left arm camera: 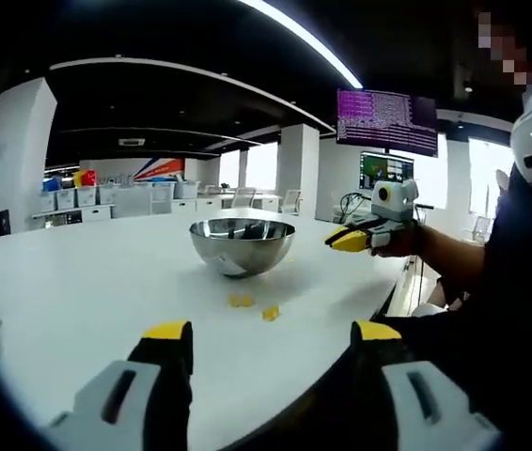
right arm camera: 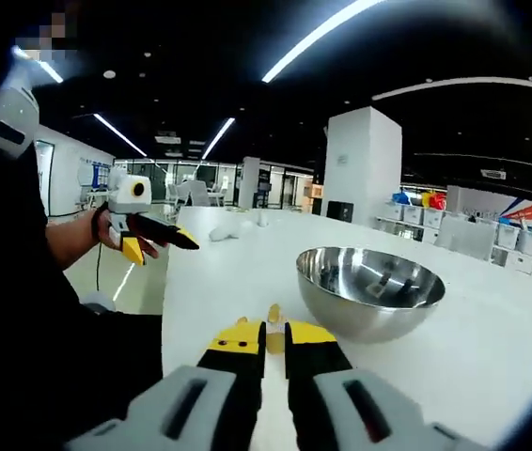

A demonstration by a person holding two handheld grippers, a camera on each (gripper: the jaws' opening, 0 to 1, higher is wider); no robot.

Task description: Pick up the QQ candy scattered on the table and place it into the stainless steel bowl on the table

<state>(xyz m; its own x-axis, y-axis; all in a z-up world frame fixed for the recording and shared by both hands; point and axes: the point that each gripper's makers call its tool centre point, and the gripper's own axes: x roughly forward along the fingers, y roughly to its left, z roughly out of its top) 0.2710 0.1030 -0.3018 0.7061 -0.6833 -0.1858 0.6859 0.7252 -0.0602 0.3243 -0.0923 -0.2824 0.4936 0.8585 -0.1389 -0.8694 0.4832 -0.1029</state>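
— Right gripper view: right gripper nearly closed, nothing held; left gripper wide open.
— Candies lie just before the bowl; small, they may slip out.

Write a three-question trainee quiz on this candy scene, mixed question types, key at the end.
1. True or false: the stainless steel bowl lies tipped on its side.
2. In the left gripper view, the candy pieces lie: A) inside the bowl, B) on the table in front of the bowl, C) between closed jaws.
3. Fill in: the left gripper has its jaws ____, while the right gripper has its jaws nearly together.

Key: 1 false, it stands upright; 2 B; 3 open.
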